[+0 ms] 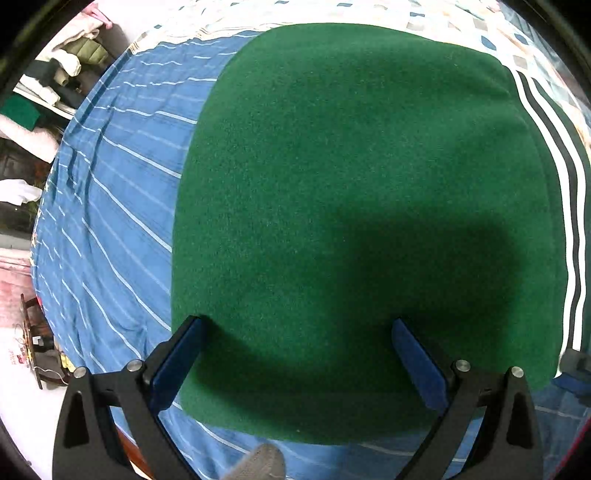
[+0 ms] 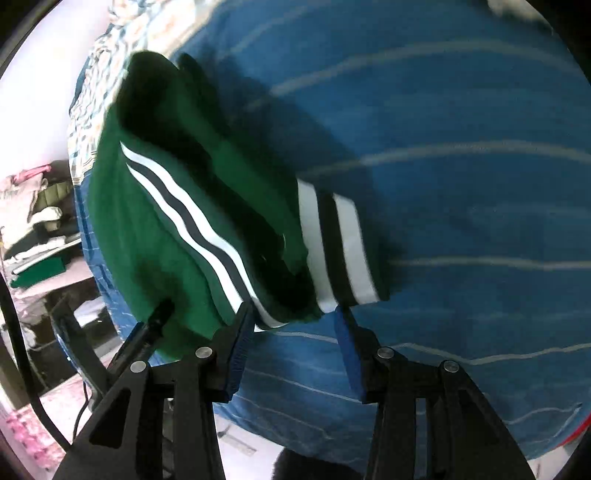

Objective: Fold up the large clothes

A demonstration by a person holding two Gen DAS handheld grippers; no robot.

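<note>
A green garment point(image 1: 351, 192) with white and black stripes lies folded on a blue striped bedsheet point(image 1: 110, 206). My left gripper point(image 1: 297, 325) is open, its blue-padded fingers point(image 1: 181, 358) spread over the garment's near edge. In the right wrist view the garment point(image 2: 155, 229) lies in stacked folds, with a striped cuff point(image 2: 340, 251) at its near right end. My right gripper point(image 2: 295, 314) is open just in front of the cuff and the folded edge, holding nothing. The left gripper's finger shows at the garment's left edge point(image 2: 159, 317).
The bedsheet point(image 2: 461, 184) spreads to the right. A checked quilt point(image 1: 443, 22) lies at the far side of the bed. Piled clothes and shelves point(image 1: 62, 62) stand beyond the bed's left edge. A small wooden piece of furniture point(image 1: 37, 343) stands on the floor at left.
</note>
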